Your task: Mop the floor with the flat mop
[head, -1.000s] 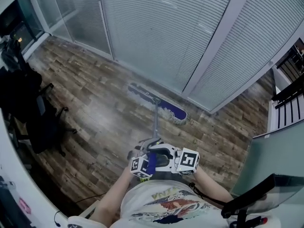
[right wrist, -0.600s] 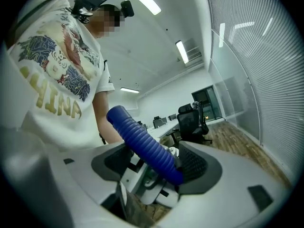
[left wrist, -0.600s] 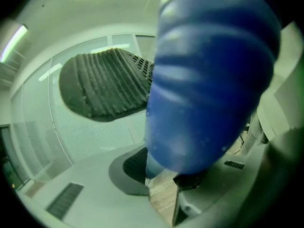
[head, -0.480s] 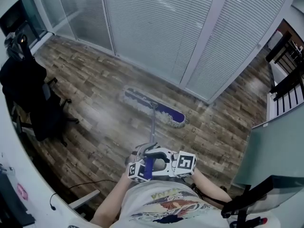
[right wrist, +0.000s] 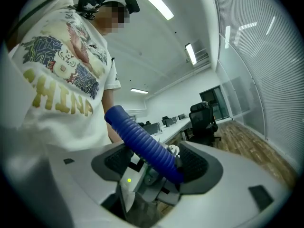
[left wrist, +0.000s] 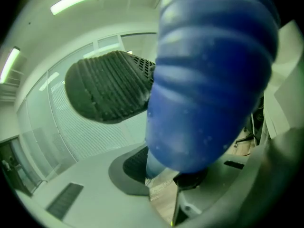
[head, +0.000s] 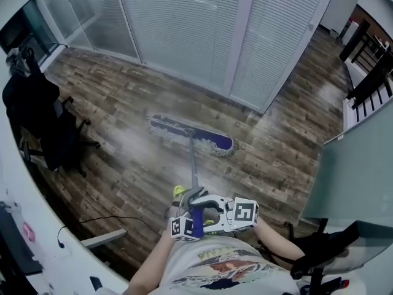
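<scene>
The flat mop's purple head (head: 190, 134) lies flat on the wood floor (head: 123, 165), out from the glass partition. Its grey pole (head: 194, 168) runs back to a blue ribbed handle (head: 198, 223) at my waist. In the head view my left gripper (head: 191, 219) and right gripper (head: 215, 211) sit side by side on that handle. The blue handle (left wrist: 209, 75) fills the left gripper view, pinched between the dark pads (left wrist: 109, 91). In the right gripper view the handle (right wrist: 142, 144) crosses slantwise between the widely spread pads (right wrist: 197, 164) of my right gripper (right wrist: 154, 163).
A glass partition with blinds (head: 184, 29) runs along the far side. A black office chair draped with dark cloth (head: 37, 115) stands at the left, beside a white desk edge (head: 24, 226) and a floor cable (head: 92, 221). A black railing (head: 368, 72) and a glass panel (head: 350, 183) stand at the right.
The mop head has slid along the floor and now lies farther from the partition. Both grippers moved with the handle, their hold unchanged. The chair at the left now sits closer.
</scene>
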